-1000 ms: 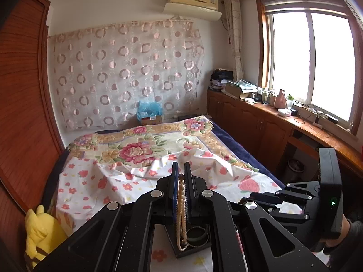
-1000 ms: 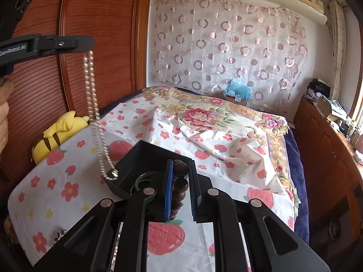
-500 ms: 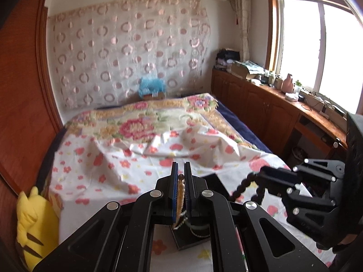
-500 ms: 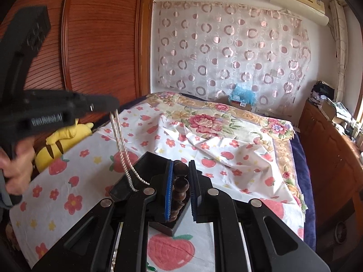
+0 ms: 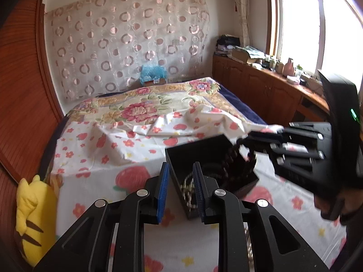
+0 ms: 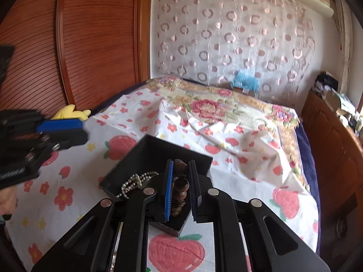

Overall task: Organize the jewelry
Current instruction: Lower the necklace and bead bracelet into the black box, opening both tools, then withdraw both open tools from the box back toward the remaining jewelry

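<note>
**Two grippers over a black jewelry box on a flowered bed**

The left gripper [image 5: 180, 188] points down at a black box [image 5: 199, 151] that sits on a white sheet [image 5: 95, 145] printed with strawberries and flowers. Its jaws are opening, with a clear gap between the blue pads. A pale pearl string [image 5: 188, 188] lies loose inside the box, seen through that gap and just beyond the fingertips; the pads do not press on it.

The right gripper [image 6: 180, 182] also reaches over the box [image 6: 158, 149]. Its jaws are closed on a string of dark wooden beads [image 6: 180, 181], which runs lengthwise between the blue pad and the black one, over the near corner of the box. To the left of these jaws, inside the box, the pearl string [image 6: 133, 181] lies in a small heap against the near wall.

In the left view, the right gripper [image 5: 247, 141] comes in from the right, blurred, with the beads [image 5: 229, 163] hanging from its tips into the box. In the right view, the left gripper [image 6: 74, 129] stands to the left of the box, blurred, its blue pad facing up.

A yellow plush toy [image 5: 34, 213] rests at the left edge of the bed.
</note>
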Motion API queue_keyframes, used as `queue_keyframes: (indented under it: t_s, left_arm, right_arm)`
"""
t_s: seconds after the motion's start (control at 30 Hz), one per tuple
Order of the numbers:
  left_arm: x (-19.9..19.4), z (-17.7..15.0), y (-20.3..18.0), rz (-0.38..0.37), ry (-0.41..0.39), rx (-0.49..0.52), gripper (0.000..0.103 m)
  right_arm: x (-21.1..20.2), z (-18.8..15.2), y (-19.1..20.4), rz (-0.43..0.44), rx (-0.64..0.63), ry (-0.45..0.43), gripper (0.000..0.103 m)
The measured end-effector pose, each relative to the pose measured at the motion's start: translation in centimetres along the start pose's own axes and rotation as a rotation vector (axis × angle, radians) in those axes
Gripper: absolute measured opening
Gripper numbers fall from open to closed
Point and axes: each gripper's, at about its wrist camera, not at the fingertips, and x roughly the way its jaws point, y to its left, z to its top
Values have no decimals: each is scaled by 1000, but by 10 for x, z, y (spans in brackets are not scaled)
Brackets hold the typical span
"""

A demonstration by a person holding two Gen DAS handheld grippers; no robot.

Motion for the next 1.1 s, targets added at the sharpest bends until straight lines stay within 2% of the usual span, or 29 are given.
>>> queue_keyframes:
  t_s: [0.07, 0.13, 0.2, 0.43, 0.6, 0.73, 0.9, 1.0, 1.1]
  left_arm:
    - [-4, -11, 0, 0, 3, 8, 25]
    - [-8, -21, 0, -8, 6, 9, 30]
    - [-12, -30, -1, -12, 10, 11, 32]
    - [-31, -65, 2, -29, 31, -13, 43]
    - [-39, -92, 2, -39, 56, -17, 46]
    - [-46, -110, -1, -45, 67, -20, 54]
    - [-54, -131, -1, -45, 92, -28, 57]
    - [-58, -142, -2, -57, 101, -39, 65]
    - [-61, -152, -3, -65, 112, -52, 66]
  right_arm:
    - [1, -3, -1, 6, 5, 3, 16]
    - [-2, -6, 1, 9, -4, -7, 25]
    - [-7, -11, 1, 16, 2, -13, 29]
    - [-39, -45, 7, 18, 22, -25, 29]
    - [-67, -81, 19, 41, 37, -28, 29]
    - [-83, -100, 27, 45, 50, -22, 29]
    - [-95, -121, 35, 53, 70, -13, 29]
    - [-97, -136, 40, 42, 71, 9, 34]
    - [-98, -150, 46, 34, 73, 24, 38]
